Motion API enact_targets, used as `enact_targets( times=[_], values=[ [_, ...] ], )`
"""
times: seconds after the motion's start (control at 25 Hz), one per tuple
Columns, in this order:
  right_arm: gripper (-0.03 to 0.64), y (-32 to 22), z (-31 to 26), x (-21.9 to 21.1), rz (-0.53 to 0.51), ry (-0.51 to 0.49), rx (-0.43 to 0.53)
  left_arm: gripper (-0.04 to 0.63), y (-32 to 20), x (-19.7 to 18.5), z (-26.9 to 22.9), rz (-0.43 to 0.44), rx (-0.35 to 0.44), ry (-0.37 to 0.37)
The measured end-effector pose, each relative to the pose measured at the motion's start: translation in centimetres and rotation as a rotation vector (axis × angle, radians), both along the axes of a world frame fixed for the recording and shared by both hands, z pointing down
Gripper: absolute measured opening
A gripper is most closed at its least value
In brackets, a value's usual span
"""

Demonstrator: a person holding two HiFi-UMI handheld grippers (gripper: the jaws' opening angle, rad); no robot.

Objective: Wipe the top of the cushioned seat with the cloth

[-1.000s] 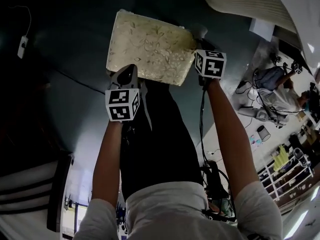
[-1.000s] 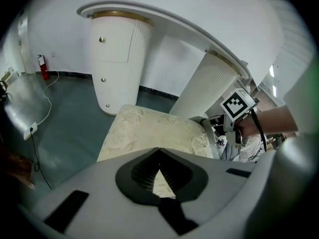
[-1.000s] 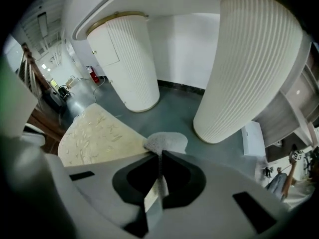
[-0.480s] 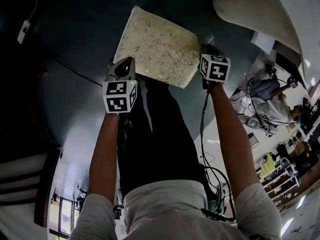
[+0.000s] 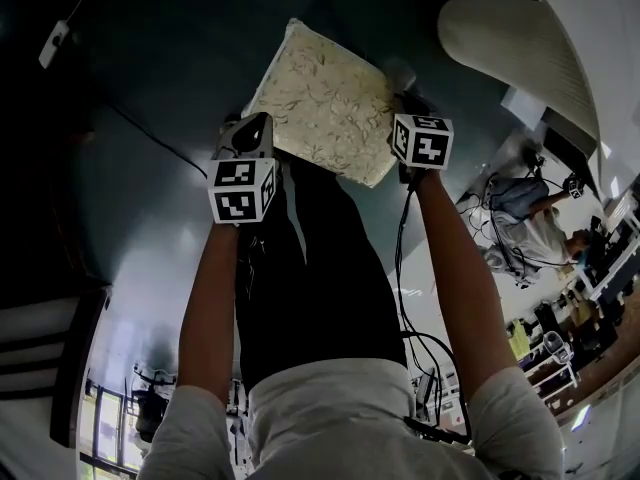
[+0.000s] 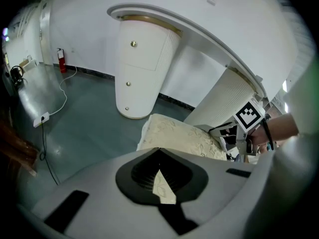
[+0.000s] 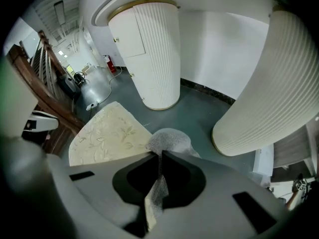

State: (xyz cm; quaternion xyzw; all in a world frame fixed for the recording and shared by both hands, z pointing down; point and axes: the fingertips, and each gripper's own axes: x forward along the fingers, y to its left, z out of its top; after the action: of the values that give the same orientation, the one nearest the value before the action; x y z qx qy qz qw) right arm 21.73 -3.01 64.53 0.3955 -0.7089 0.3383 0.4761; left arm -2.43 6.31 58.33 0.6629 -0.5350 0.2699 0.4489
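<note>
right gripper (image 7: 160, 156) is clamped on the grey cloth (image 7: 170, 139) at the right edge of the cushioned seat (image 5: 325, 103), upper centre of the head view. left gripper (image 6: 159, 152) pinches its lower-left corner.

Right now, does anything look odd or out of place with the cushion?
Yes. The cushion lies askew over the bare floor, and no seat frame shows under it. The left gripper pinches its edge. The right gripper pinches the cloth beside a corner, not on the top.
</note>
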Motion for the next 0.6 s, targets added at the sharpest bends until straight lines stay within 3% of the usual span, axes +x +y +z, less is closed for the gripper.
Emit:
enact_targets(
  times=[0.6],
  values=[
    [0.014, -2.1, -0.2, -7.5, -0.126, -0.033, -0.009, 0.014, 1.7, -5.0, 0.2, -0.152, -0.011, 0.006]
  ],
)
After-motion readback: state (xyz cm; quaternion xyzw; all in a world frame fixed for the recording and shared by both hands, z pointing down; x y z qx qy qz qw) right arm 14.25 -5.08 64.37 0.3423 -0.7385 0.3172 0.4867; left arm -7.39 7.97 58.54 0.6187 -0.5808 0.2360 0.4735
